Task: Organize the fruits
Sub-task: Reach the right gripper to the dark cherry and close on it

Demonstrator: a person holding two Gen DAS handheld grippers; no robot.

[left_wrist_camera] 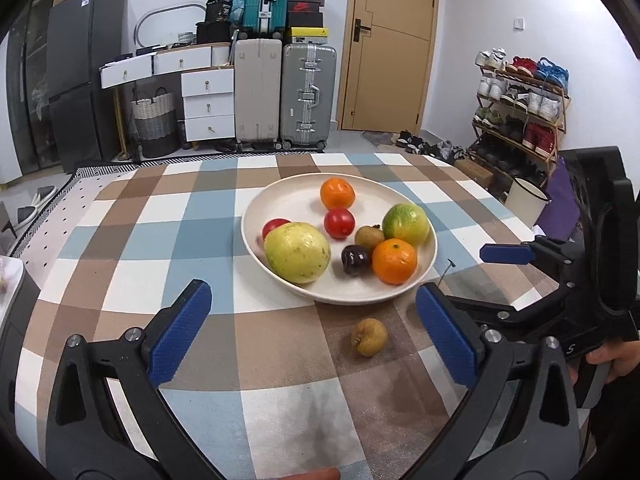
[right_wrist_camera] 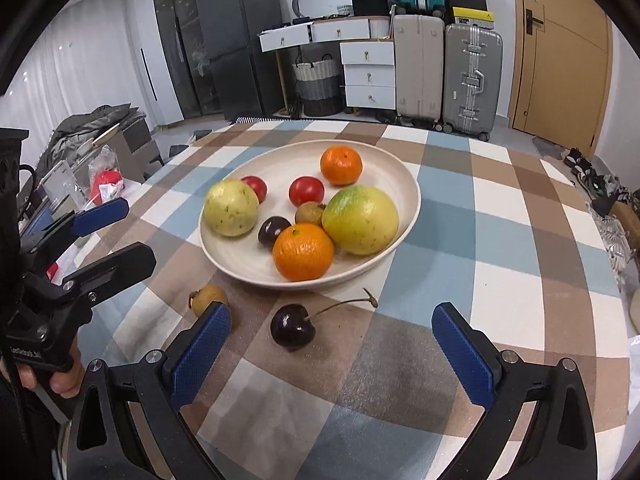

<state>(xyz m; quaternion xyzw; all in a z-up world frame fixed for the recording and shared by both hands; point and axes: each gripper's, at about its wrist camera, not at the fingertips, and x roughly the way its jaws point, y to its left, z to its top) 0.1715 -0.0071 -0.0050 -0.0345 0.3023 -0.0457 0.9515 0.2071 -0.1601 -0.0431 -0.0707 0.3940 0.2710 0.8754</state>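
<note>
A cream plate (left_wrist_camera: 280, 196) (right_wrist_camera: 396, 168) on the checked tablecloth holds two oranges, two red tomatoes, two yellow-green guavas, a dark cherry and a small brown fruit. A brown longan (left_wrist_camera: 369, 337) (right_wrist_camera: 208, 295) lies on the cloth in front of the plate. A dark cherry with a stem (right_wrist_camera: 291, 330) lies beside it. My left gripper (left_wrist_camera: 314, 320) is open and empty, with the longan between its fingers. My right gripper (right_wrist_camera: 331, 346) is open and empty, with the cherry between its fingers. Each gripper shows at the other view's edge.
The table (left_wrist_camera: 120, 264) has a checked cloth in blue, brown and white. Beyond its far edge stand suitcases (left_wrist_camera: 306, 96), white drawers, a door and a shoe rack (left_wrist_camera: 520, 108). Clutter lies to the left of the table in the right wrist view.
</note>
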